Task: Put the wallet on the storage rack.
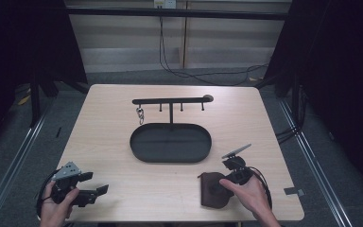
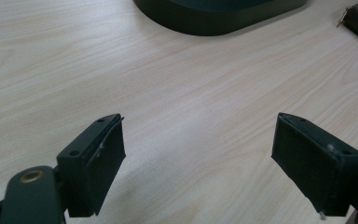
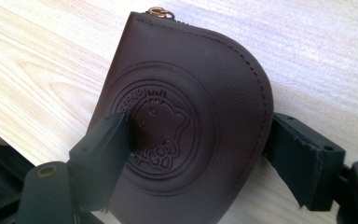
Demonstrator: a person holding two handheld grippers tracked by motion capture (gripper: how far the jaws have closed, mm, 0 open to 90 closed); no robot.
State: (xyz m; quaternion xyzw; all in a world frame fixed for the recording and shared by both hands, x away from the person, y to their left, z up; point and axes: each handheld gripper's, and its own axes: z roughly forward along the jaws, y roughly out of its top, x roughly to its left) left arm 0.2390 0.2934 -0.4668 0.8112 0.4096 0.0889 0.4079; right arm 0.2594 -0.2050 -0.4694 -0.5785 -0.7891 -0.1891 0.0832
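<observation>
A dark brown leather pouch (image 1: pixel 211 191) with an embossed round emblem and a brass zip ring lies flat on the wooden table near its front right. My right gripper (image 1: pixel 222 185) sits over it, held by a hand. In the right gripper view the pouch (image 3: pixel 186 107) lies between the wide jaws of the right gripper (image 3: pixel 196 140). The left jaw rests over the emblem and the right jaw stands at the curved edge, neither squeezing it. My left gripper (image 1: pixel 96 182) stands open at the front left over bare wood, and the left gripper (image 2: pixel 198 140) holds nothing.
A black oval tray (image 1: pixel 137 142) sits mid-table, its rim (image 2: pixel 214 23) also ahead of the left jaws. Behind it stands a black T-shaped rack (image 1: pixel 170 100) with small hooks; a metal ring clip (image 1: pixel 140 114) hangs from the leftmost one. Dark floor surrounds the table.
</observation>
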